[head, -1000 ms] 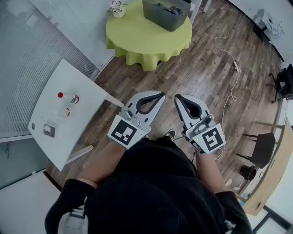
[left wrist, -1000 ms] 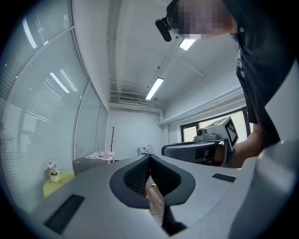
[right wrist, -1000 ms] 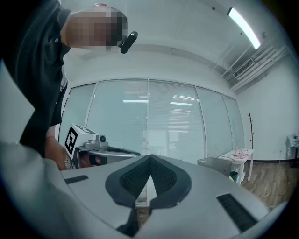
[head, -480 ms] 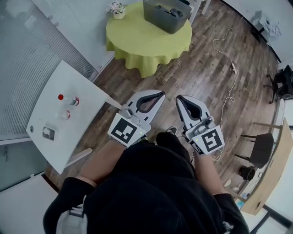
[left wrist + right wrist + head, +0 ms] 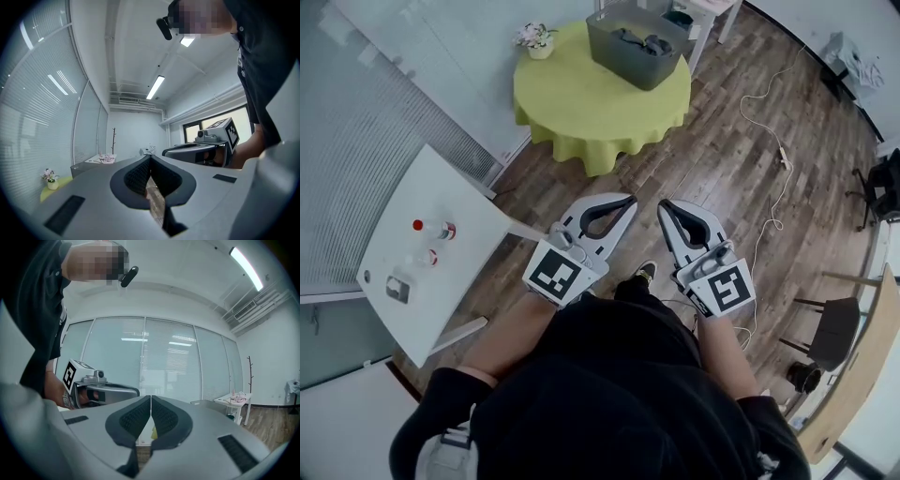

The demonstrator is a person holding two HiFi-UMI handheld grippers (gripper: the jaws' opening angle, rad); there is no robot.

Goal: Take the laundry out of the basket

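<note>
The right claw [image 5: 151, 398] fills the lower frame, its two ribbed jaws pressed together at the tips with nothing between them. To its left a hand [image 5: 55, 390] holds the left claw [image 5: 136, 392], its marker cube [image 5: 70, 373] facing the camera. Behind them stands a glass wall with blinds [image 5: 164, 362]. At the right, the rim of a grey basket [image 5: 206, 402] shows just above the jaw, near a white counter [image 5: 233, 402] carrying a pink cloth [image 5: 239, 397], with a bare coat stand [image 5: 250, 378] beyond it.
</note>
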